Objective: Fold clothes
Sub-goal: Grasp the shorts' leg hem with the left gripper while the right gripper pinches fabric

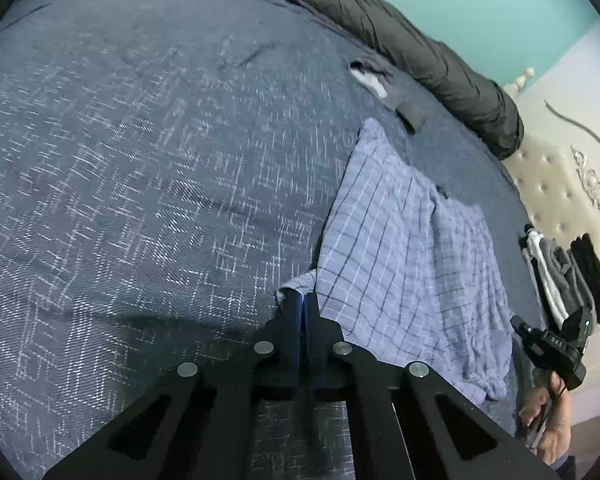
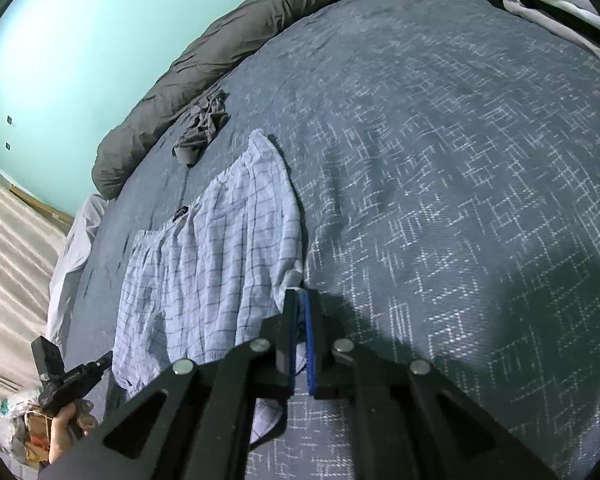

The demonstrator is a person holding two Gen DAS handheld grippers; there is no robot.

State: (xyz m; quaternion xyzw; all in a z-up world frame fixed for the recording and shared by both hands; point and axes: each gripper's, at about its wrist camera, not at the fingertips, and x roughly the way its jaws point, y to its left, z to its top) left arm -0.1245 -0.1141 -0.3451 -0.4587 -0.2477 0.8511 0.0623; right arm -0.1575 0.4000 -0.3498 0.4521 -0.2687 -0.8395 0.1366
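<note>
Two claws have the same garment by its near end. The left gripper (image 1: 302, 300) is pinched tight on the near left corner of the blue checked shorts (image 1: 404, 248). The right gripper (image 2: 300, 300) has closed to a narrow slit, with a fold of the near right corner caught between its blue pads. The shorts lie spread on the dark patterned bedspread (image 1: 140, 184), between my two hands. From the left wrist camera they run off to the right of the claw; from the right wrist camera they run off to the left. What matters to me is their long axis, which runs straight away from both claws, with the gathered waistband (image 2: 180, 216) at the far end and the hem near. Both grips sit on the near edge and level with each other, so neither hand is nearer the cloth. I judge that any fold from this hold would go along that axis, near hem toward the far waistband, with the claws moving together so the edge stays square. The same hold would also fit having just tugged the shorts flat, and I cannot tell which it is. Beyond the waistband, a crumpled grey garment (image 2: 204, 128) lies close to the rolled dark duvet (image 2: 204, 60). Off to the right, a stack of folded clothes (image 1: 568, 276) sits well clear of the shorts.
</note>
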